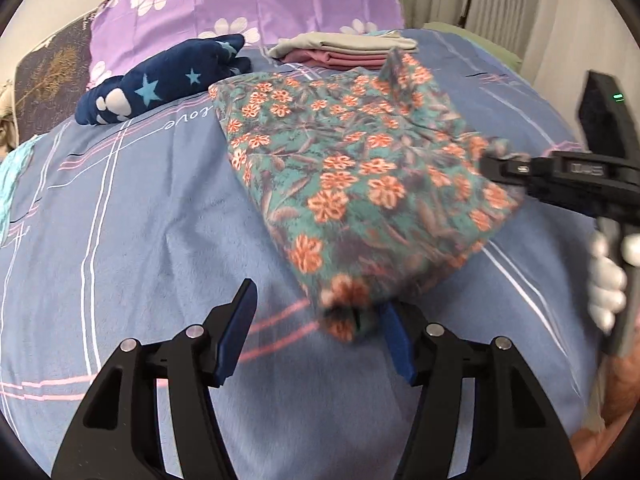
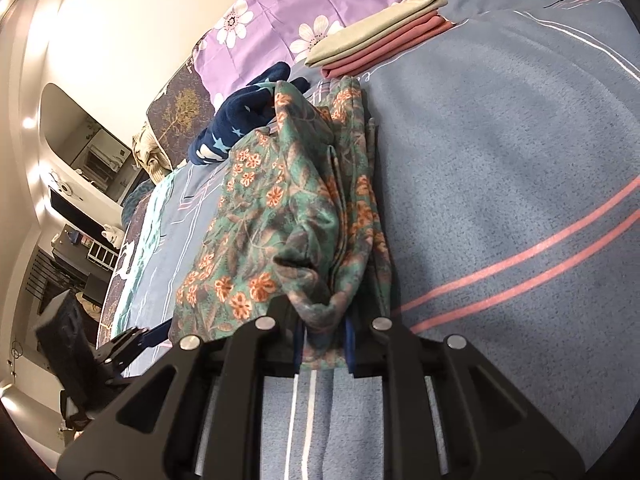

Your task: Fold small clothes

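The flowered cloth, half folded on the bed, is pinched by the right gripper. The left gripper is spread wide. If pulled hard, the fold could be undone.

The teal floral garment with orange flowers is folded into a rough rectangle on the blue bed cover, long axis running 11 to 5 o'clock, near corner bunched and lifted.
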`<state>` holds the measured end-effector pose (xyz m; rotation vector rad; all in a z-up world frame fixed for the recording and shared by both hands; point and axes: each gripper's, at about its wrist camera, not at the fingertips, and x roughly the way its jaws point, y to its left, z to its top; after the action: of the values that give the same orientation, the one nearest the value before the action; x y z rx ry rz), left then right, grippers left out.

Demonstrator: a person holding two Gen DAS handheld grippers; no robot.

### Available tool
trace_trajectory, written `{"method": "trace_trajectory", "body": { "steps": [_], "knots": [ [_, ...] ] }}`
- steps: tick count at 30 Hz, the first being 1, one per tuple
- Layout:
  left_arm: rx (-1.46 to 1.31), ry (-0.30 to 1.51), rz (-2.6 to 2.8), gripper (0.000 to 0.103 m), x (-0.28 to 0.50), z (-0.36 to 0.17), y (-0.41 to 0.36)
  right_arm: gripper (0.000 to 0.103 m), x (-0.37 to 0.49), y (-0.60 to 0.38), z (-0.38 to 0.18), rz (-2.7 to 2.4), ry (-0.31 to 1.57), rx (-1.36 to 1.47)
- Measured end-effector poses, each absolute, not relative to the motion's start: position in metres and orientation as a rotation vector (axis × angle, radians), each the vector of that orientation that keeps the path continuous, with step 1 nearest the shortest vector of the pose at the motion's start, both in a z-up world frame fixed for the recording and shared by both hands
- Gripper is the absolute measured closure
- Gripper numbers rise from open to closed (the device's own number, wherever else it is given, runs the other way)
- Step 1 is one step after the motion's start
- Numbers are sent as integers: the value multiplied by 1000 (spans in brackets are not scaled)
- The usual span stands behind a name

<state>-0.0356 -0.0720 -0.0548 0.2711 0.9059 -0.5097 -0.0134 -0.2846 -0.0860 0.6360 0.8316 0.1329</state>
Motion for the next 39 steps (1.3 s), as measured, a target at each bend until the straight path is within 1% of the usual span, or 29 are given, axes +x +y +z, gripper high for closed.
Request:
{"method": "trace_trajectory", "body": {
  "steps": [6,9,12,14,16,18,21,23,24,25,27,34,37,39],
  "knots": [
    [283,884,-425,42,-32,-62,-86,91,-17,-289,-71,214,774,732],
    [290,867,-322,45,-31,-62,-74,92,-21,-301,-72,157,769,729],
    [222,908,-353,53,-35,-63,-55,93,-23,-315,-95,126,831,793],
    [230,910,-373,58,-42,-63,-53,93,-26,-317,-109,123,856,814],
    [241,904,-387,66,-49,-62,-53,92,-28,-317,-112,128,852,820],
    [244,906,-403,71,-54,-60,-53,92,-29,-317,-108,122,851,797],
    [226,912,-441,82,-60,-56,-49,76,-33,-320,-99,75,845,743],
    [202,920,-468,90,-65,-52,-45,75,-38,-324,-93,53,828,731],
    [182,929,-489,97,-65,-51,-42,75,-40,-326,-92,50,823,732],
    [142,942,-521,98,-66,-48,-39,75,-41,-327,-89,48,816,730],
    [77,949,-580,98,-68,-41,-32,75,-43,-323,-81,56,797,701],
    [12,888,-663,98,-58,-22,-37,75,-32,-294,-64,177,758,611],
    [81,911,-645,97,-41,-37,-54,75,-21,-283,-76,156,810,587],
    [140,1022,-611,97,-33,-65,-65,81,-18,-283,-92,86,878,554]
  ]
}}
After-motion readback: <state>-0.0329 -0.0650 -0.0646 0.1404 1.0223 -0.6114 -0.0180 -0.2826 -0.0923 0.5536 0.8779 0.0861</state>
